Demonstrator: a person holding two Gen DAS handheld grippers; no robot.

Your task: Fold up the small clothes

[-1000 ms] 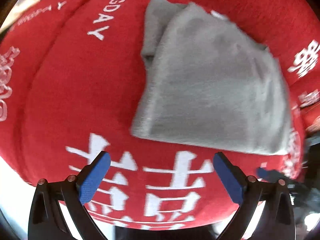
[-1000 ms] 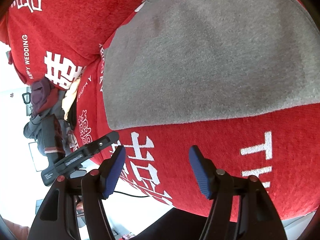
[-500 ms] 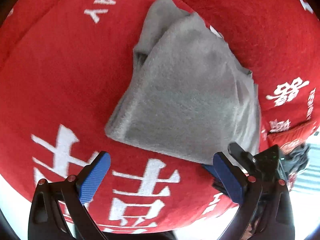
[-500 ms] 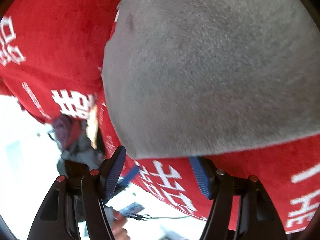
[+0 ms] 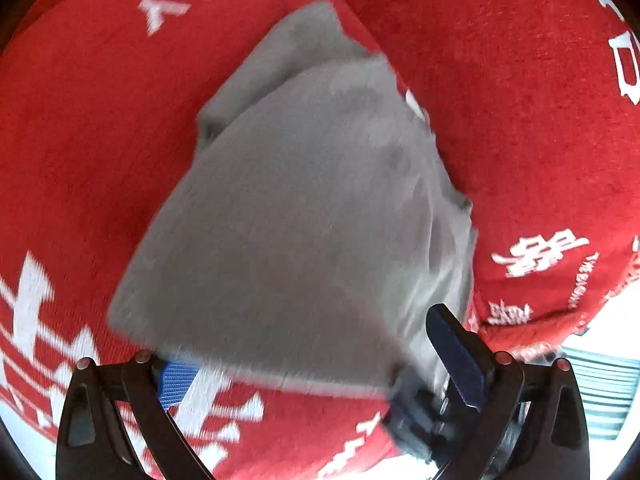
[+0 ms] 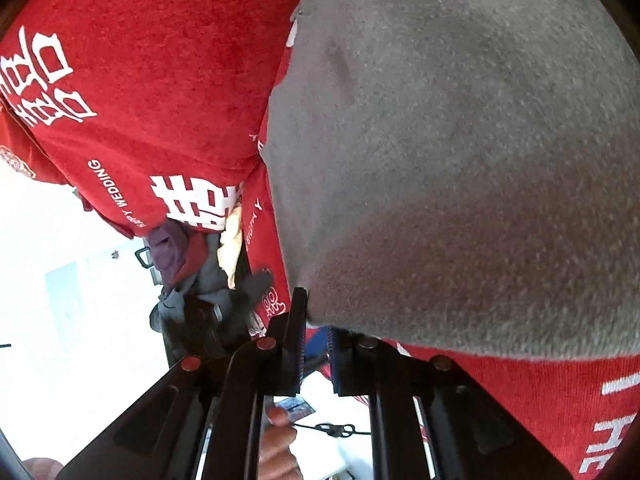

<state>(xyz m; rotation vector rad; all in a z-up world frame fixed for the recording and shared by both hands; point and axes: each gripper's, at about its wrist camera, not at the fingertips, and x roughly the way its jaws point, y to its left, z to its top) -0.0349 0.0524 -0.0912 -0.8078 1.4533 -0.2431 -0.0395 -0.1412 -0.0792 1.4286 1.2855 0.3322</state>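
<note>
A folded grey cloth [image 5: 304, 216] lies on a red cover with white lettering [image 5: 80, 140]. My left gripper [image 5: 320, 364] is open, its blue fingers straddling the cloth's near edge; the left pad [image 5: 176, 382] is partly under that edge. The right gripper shows at the cloth's near right corner [image 5: 416, 412]. In the right wrist view the grey cloth [image 6: 460, 168] fills the frame, and my right gripper [image 6: 316, 350] is shut on its near corner.
The red cover [image 6: 160, 80] drapes over a rounded seat and back cushion. A pile of dark clothes [image 6: 188, 264] lies beyond the cover's edge. A pale floor and a black cable [image 6: 328, 428] show below, with a hand near them.
Both grippers moved in to the cloth's near edge. The right gripper went from open to shut on the corner. The left gripper stayed open and now straddles the edge.
</note>
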